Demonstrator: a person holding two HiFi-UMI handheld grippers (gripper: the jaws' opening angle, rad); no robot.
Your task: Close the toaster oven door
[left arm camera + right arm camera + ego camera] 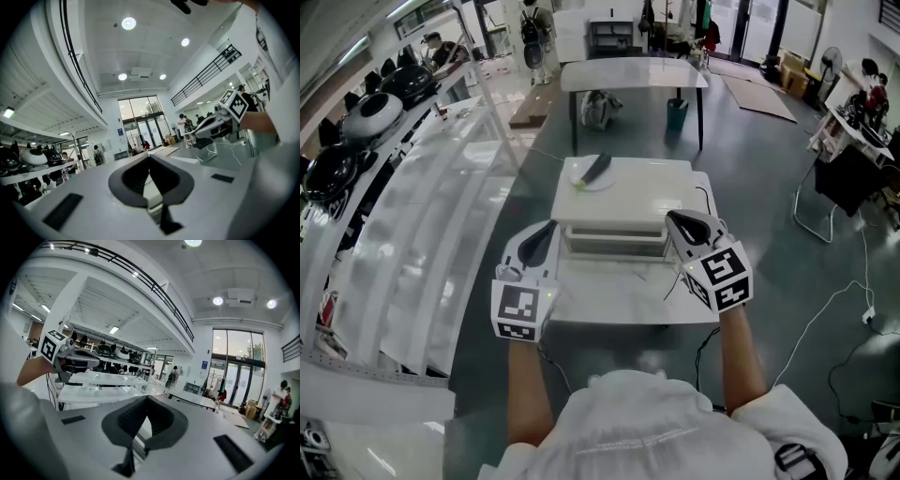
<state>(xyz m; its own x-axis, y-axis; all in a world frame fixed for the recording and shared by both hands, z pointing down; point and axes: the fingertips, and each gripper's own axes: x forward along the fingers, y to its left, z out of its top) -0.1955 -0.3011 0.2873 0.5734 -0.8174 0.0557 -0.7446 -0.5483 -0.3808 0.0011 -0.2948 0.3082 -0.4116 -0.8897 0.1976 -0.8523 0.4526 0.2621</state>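
The toaster oven [623,197] sits mid-table, a white box with its front face toward the person. The head view does not show whether its door is fully shut. A strip of bare white table [609,300] lies open in front of it, and narrow margins run along both sides to the table edges. A pale dish [592,175] carrying a dark object rests at the oven's back left. Grey floor surrounds the table. A second white table [633,73] stands beyond, and shelving [412,216] runs along the left. The left gripper [547,231] and right gripper [675,223] flank the oven's front corners, 1 at each side, held about level on bare forearms. Each has its 2 jaws pressed together with nothing between them.
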